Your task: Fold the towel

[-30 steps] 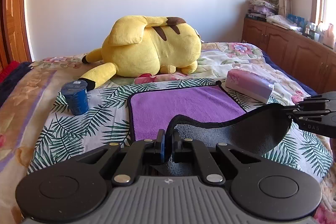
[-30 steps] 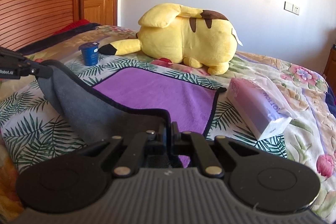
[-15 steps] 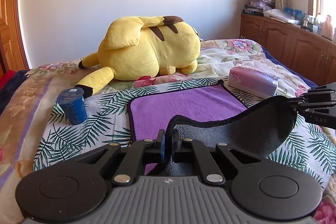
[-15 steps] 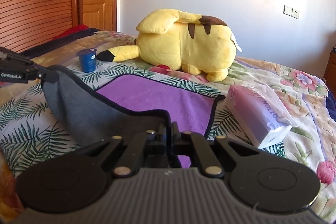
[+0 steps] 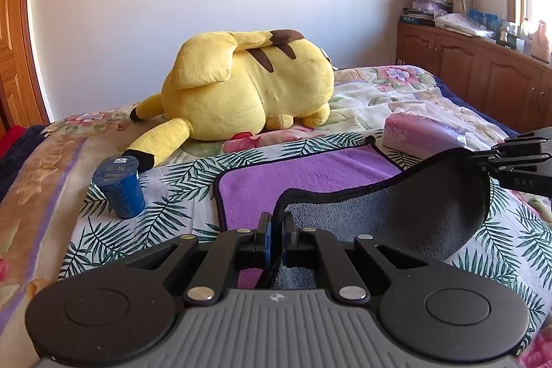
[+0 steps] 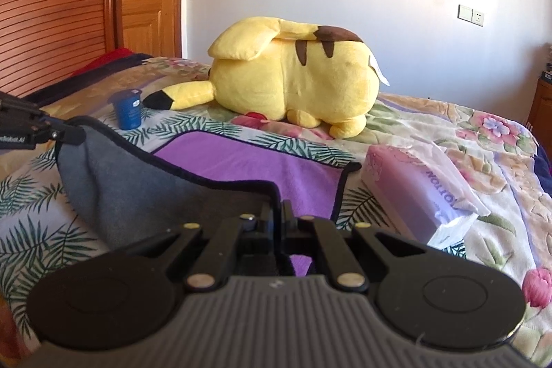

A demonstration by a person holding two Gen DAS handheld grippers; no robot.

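A towel, purple on top and grey underneath with a dark hem, lies on the bed. Its near edge is lifted and curls over, grey side showing. My left gripper is shut on the near left corner of the towel. My right gripper is shut on the near right corner. Each gripper shows at the side of the other's view, the right gripper in the left wrist view and the left gripper in the right wrist view.
A big yellow plush toy lies just beyond the towel. A blue cup stands to the towel's left. A pink tissue pack lies to its right. The floral bedspread surrounds it. A wooden cabinet lines the right wall.
Both grippers have carried the lifted near edge forward towards the plush toy and a little higher. The purple area left uncovered has shrunk.
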